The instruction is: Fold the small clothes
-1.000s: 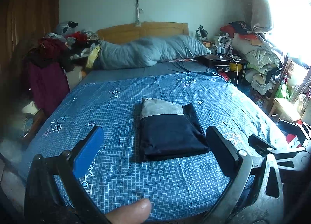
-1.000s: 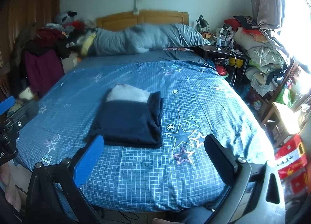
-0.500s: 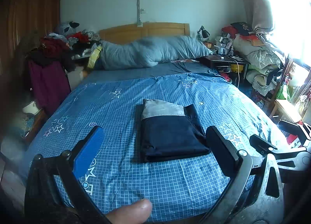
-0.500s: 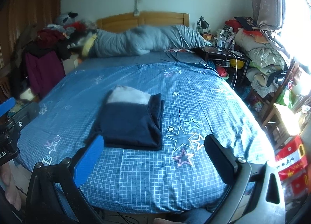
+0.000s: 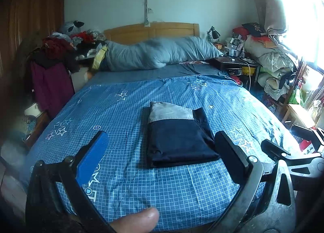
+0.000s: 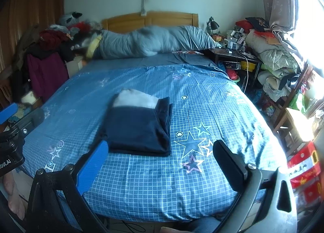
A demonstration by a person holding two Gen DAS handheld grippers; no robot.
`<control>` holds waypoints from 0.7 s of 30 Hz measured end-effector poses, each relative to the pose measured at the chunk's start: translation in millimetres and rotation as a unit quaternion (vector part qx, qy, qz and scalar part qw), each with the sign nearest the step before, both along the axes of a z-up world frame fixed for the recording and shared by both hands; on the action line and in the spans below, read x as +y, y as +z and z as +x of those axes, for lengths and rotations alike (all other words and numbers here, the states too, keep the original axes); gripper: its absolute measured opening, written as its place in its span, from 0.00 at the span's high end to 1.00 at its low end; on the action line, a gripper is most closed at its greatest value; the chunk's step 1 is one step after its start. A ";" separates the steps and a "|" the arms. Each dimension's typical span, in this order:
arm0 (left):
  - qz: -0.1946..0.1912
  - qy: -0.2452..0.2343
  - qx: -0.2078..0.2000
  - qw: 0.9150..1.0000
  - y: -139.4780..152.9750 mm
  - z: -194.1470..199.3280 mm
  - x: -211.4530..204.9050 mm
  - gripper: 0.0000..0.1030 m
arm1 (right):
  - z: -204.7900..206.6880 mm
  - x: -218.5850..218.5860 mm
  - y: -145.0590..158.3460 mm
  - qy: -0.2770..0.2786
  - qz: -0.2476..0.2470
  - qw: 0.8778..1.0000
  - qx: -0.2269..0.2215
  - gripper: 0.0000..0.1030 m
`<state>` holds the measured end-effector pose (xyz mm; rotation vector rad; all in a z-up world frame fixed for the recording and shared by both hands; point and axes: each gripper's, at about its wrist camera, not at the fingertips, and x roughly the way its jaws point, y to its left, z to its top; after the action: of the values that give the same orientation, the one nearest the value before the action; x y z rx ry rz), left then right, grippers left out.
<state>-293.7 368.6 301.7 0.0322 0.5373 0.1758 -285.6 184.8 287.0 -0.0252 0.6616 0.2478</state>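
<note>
A small navy and grey garment (image 5: 178,131) lies folded into a neat rectangle on the blue checked bedspread (image 5: 129,111); it also shows in the right wrist view (image 6: 139,125). My left gripper (image 5: 160,156) is open and empty, held above the bed's near edge just short of the garment. My right gripper (image 6: 160,162) is open and empty, near the foot of the bed to the garment's right. The left gripper's body shows at the left edge of the right wrist view (image 6: 12,131).
A grey duvet roll (image 5: 158,52) lies by the wooden headboard (image 5: 151,29). Piled clothes (image 5: 52,54) stand left of the bed. A cluttered nightstand (image 5: 237,61), bedding stacks (image 5: 271,56), a stool (image 6: 295,123) and a red box (image 6: 303,170) crowd the right side.
Both grippers have pulled back and risen slightly from the bed. The folded garment has not moved.
</note>
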 end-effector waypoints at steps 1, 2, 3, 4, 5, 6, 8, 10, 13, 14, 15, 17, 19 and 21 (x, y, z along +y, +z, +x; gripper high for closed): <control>0.001 0.000 0.001 1.000 0.1 0.3 0.2 0.00 | -0.2 0.7 0.0 0.000 0.000 1.000 0.000 0.00; 0.001 0.001 0.001 1.000 -0.6 0.1 0.1 0.00 | -0.5 0.6 -0.2 0.001 0.001 1.000 0.001 0.00; 0.001 0.001 0.001 1.000 -1.0 0.0 0.2 0.00 | -0.3 0.5 -0.1 0.002 0.001 1.000 0.002 0.00; 0.000 0.002 0.001 1.000 -1.1 0.0 0.5 0.00 | -0.2 0.5 0.0 0.003 0.002 1.000 0.002 0.00; 0.000 0.002 0.001 1.000 -1.0 -0.2 0.3 0.00 | 0.2 0.8 0.2 0.003 0.002 1.000 0.003 0.00; 0.000 0.002 0.001 1.000 -1.1 -0.3 0.4 0.00 | 0.2 1.2 0.2 0.004 0.002 1.000 0.004 0.00; 0.000 0.002 0.000 1.000 -0.8 -0.2 0.8 0.00 | 0.7 1.0 0.4 0.006 0.003 1.000 0.006 0.00; 0.001 0.003 0.000 1.000 -1.0 -0.4 1.2 0.00 | -0.1 1.8 0.6 0.008 0.003 1.000 0.005 0.00; 0.001 0.006 0.001 1.000 -1.5 0.4 1.8 0.00 | -0.1 2.5 0.6 0.008 0.003 1.000 0.006 0.00; 0.003 0.007 0.001 1.000 -1.8 0.6 1.4 0.00 | -0.1 2.5 0.6 0.007 0.003 1.000 0.006 0.00; 0.004 0.007 0.000 1.000 -2.0 0.2 0.7 0.00 | 0.2 2.3 0.5 0.007 0.003 1.000 0.006 0.00; 0.004 0.006 0.000 1.000 -1.7 0.3 -0.4 0.00 | 0.3 2.3 0.4 0.006 0.006 1.000 0.008 0.00; 0.005 0.005 -0.001 1.000 -1.2 0.4 -1.9 0.00 | 1.0 2.3 0.4 0.005 0.006 1.000 0.009 0.00; 0.005 0.006 -0.001 1.000 -1.3 0.6 -3.1 0.00 | 0.3 2.6 1.0 0.004 0.006 1.000 0.007 0.00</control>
<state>-293.1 365.5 300.4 0.0392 0.5348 0.1895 -285.4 187.4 288.0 -0.0139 0.6745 0.2609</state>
